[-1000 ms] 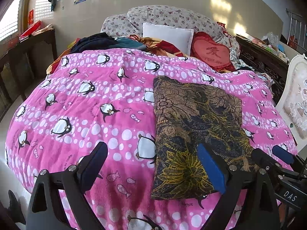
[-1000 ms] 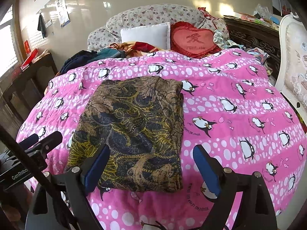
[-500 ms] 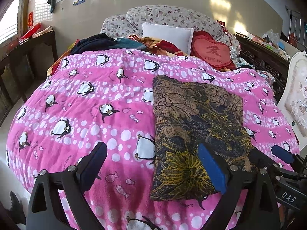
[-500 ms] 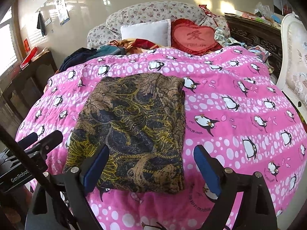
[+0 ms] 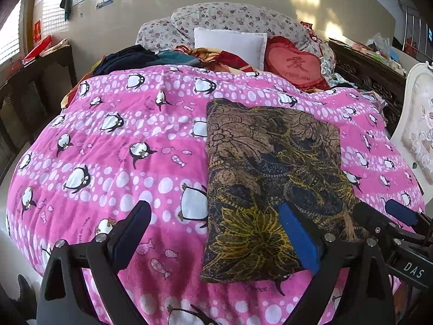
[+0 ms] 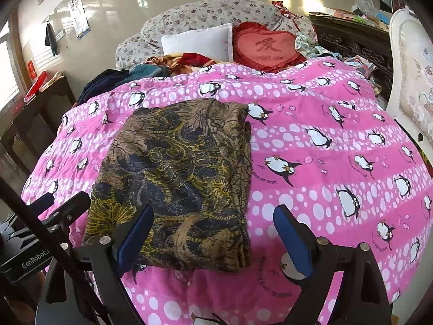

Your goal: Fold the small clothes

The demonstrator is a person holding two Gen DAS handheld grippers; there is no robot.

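A brown, navy and yellow patterned garment (image 5: 270,178) lies folded in a long rectangle on the pink penguin blanket (image 5: 130,146). It also shows in the right wrist view (image 6: 178,178). My left gripper (image 5: 216,238) is open and empty, above the garment's near left corner. My right gripper (image 6: 213,238) is open and empty, above the garment's near right corner. Each gripper shows at the edge of the other's view.
Pillows and a red heart cushion (image 5: 295,65) sit at the head of the bed, with a pile of dark clothes (image 5: 127,59) at the back left. A dark wooden table (image 5: 29,81) stands left; a white chair (image 6: 408,81) stands right.
Both grippers have drifted slightly back and up from the bed; the garment has not moved and both stay open.
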